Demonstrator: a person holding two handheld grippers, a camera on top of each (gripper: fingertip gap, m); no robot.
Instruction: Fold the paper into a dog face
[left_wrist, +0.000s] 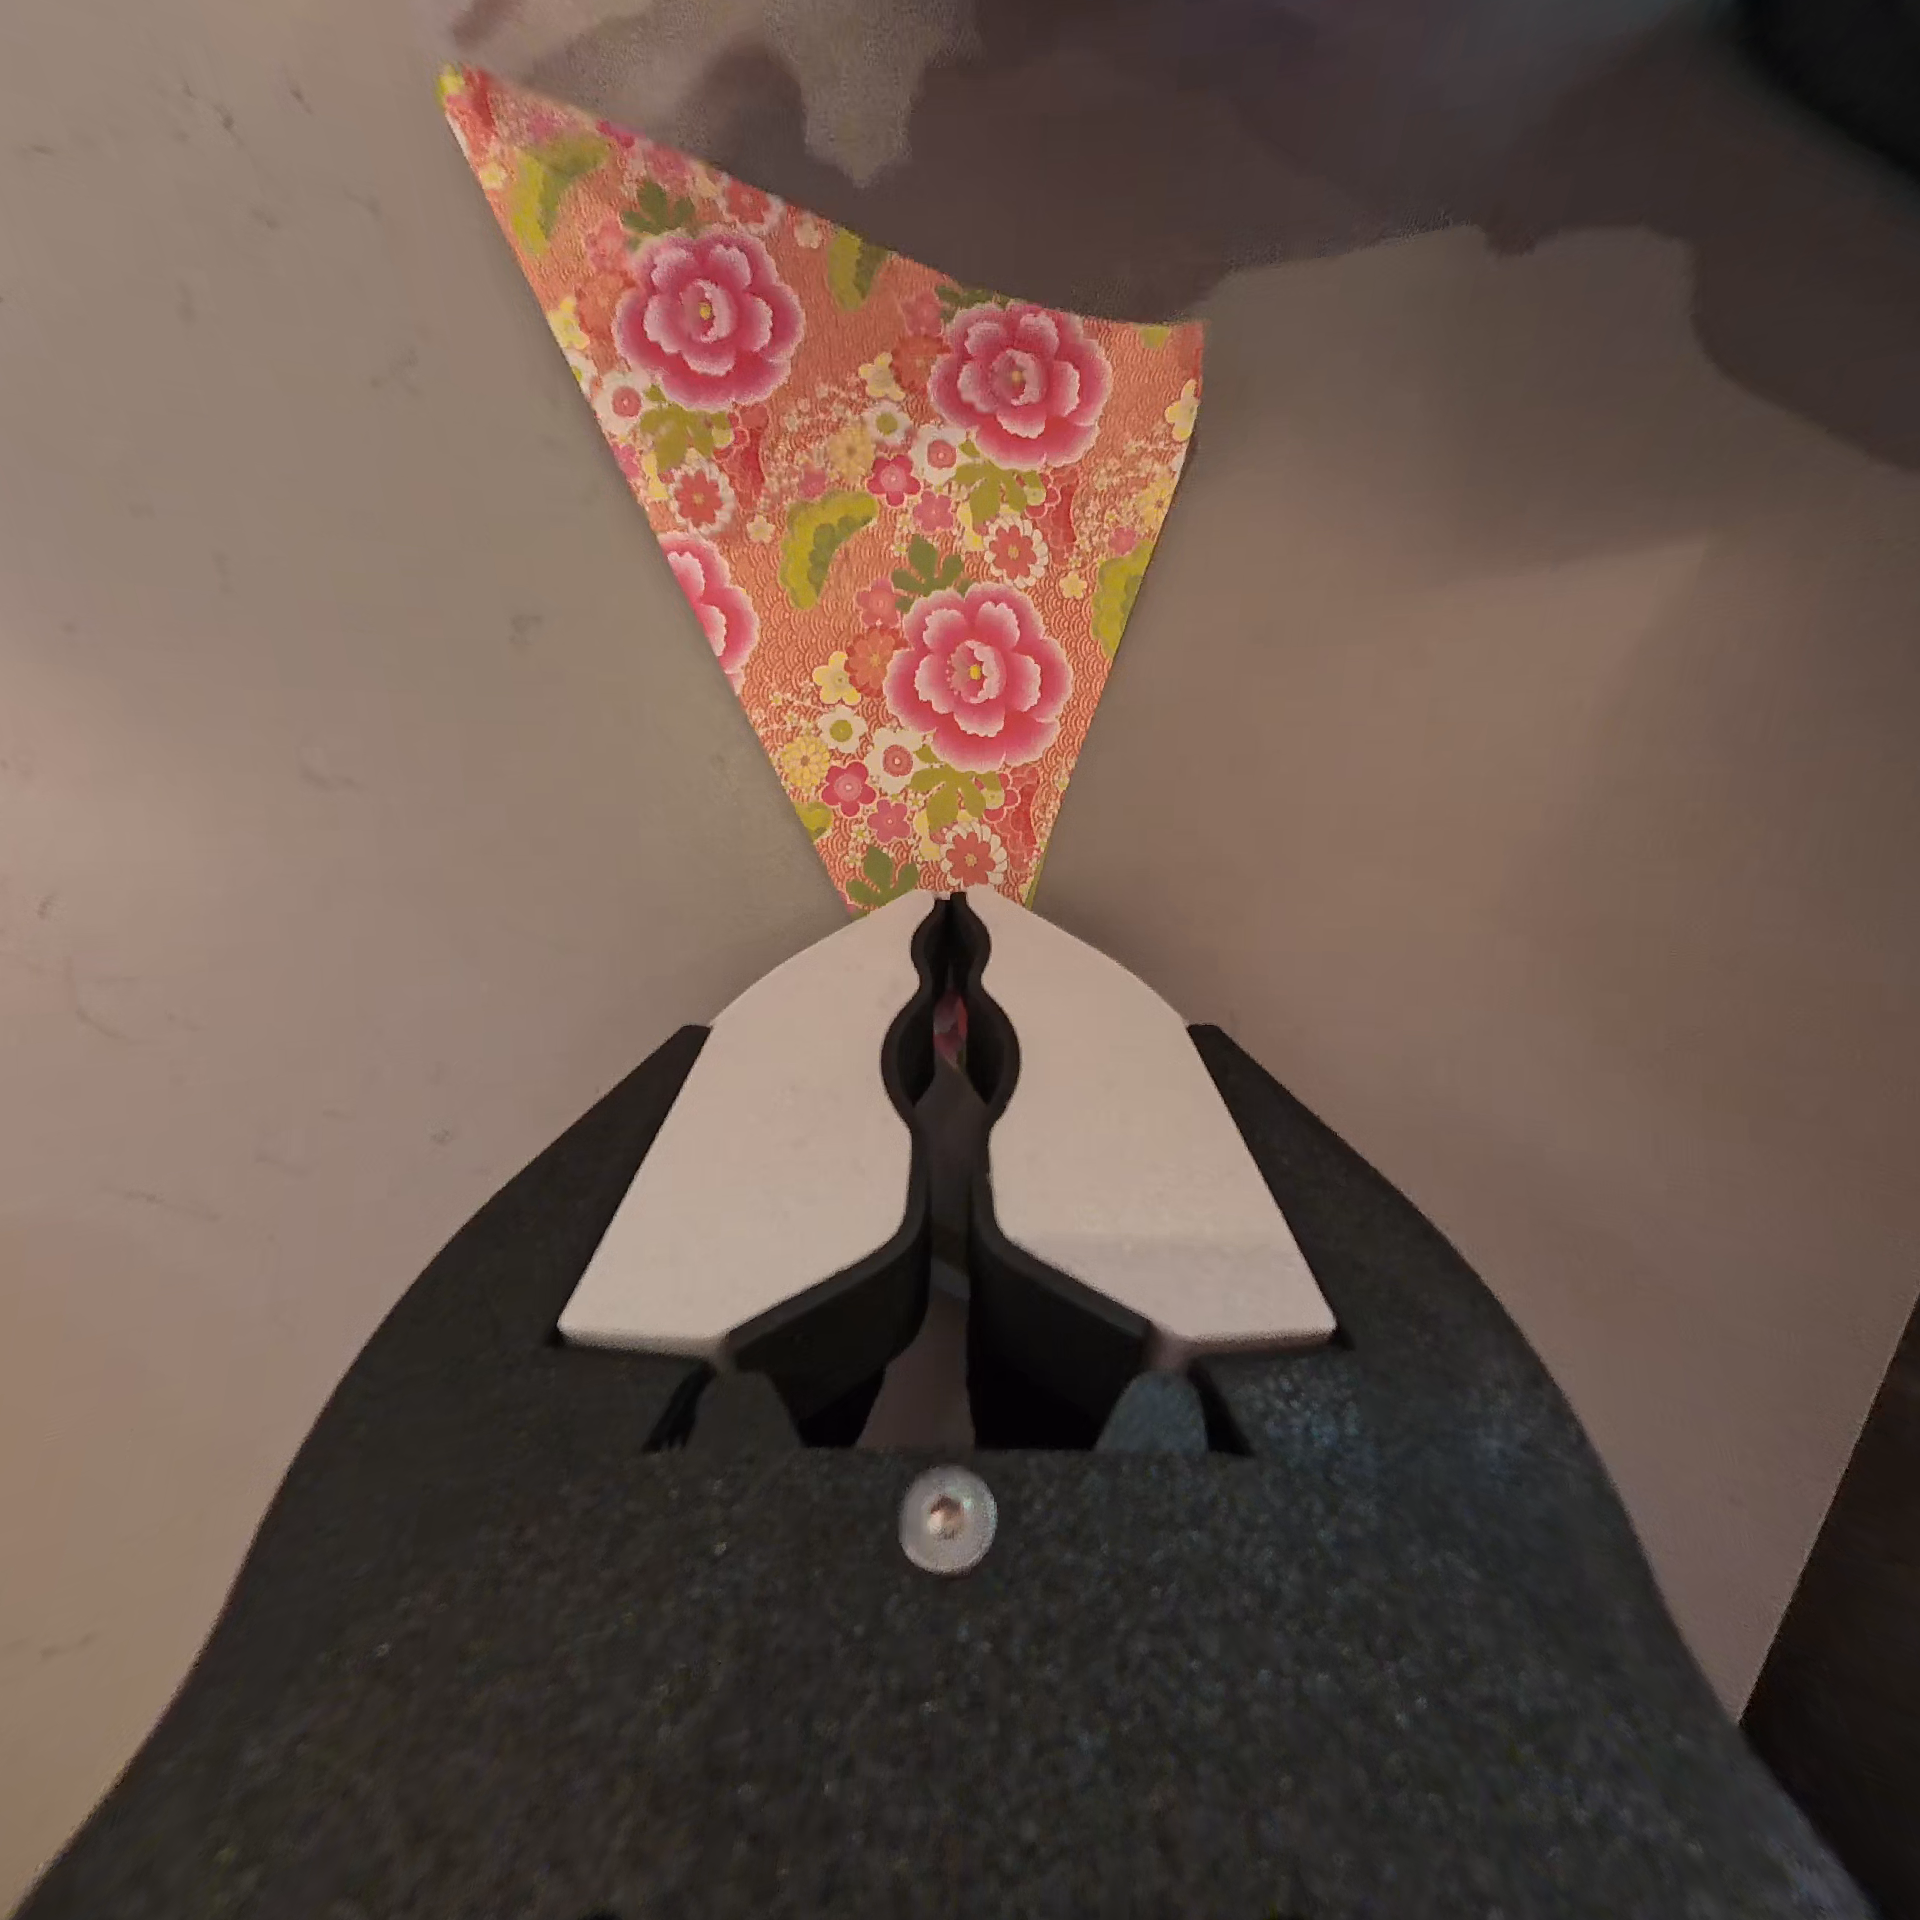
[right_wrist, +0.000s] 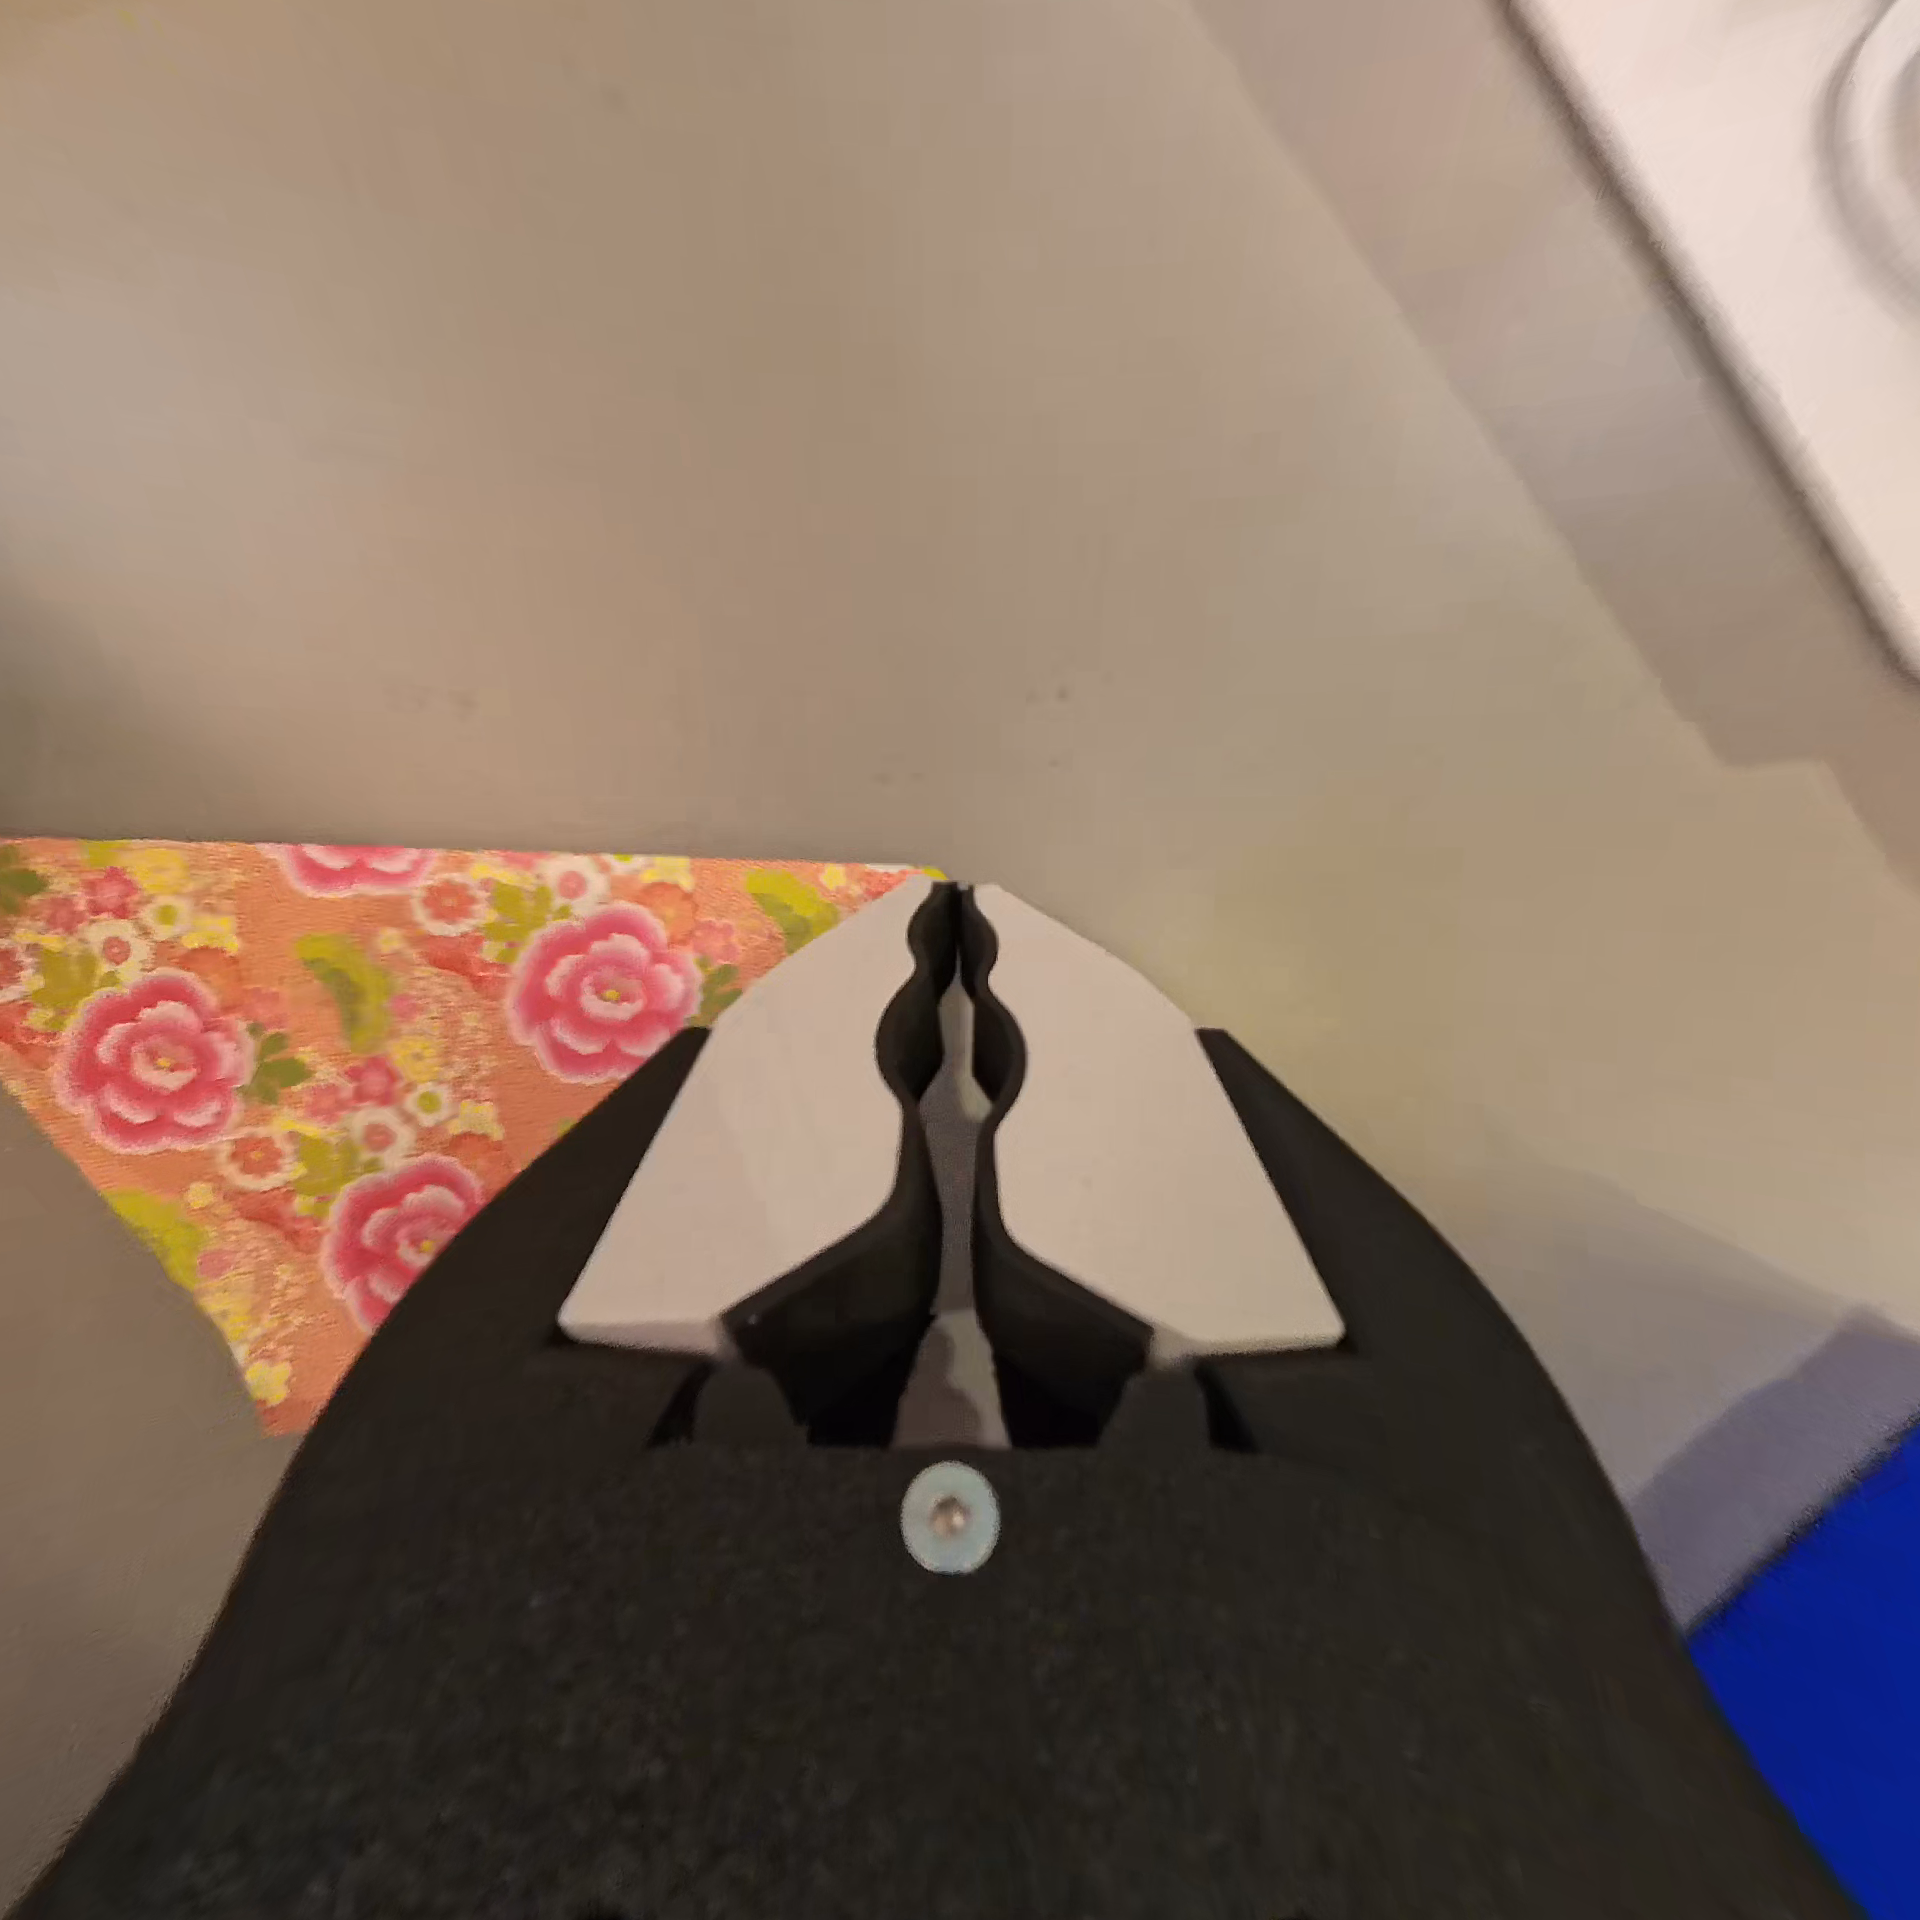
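The paper (left_wrist: 883, 520) is a floral pink and orange sheet folded into a triangle, lying on a beige table (left_wrist: 260, 727). My left gripper (left_wrist: 954, 902) is shut on the paper's near corner, and a bit of the paper shows between its fingers. A dark blurred shape covers the paper's far edge in that view. In the right wrist view the paper (right_wrist: 312, 1018) lies to the left and runs under my right gripper (right_wrist: 953, 891). That gripper is shut, with its tips at the paper's right corner. I cannot tell whether it pinches the paper.
A white flat object (right_wrist: 1766, 312) lies at the table's far right. A blue surface (right_wrist: 1829, 1662) shows at the lower right. A dark edge (left_wrist: 1849, 1558) borders the table in the left wrist view.
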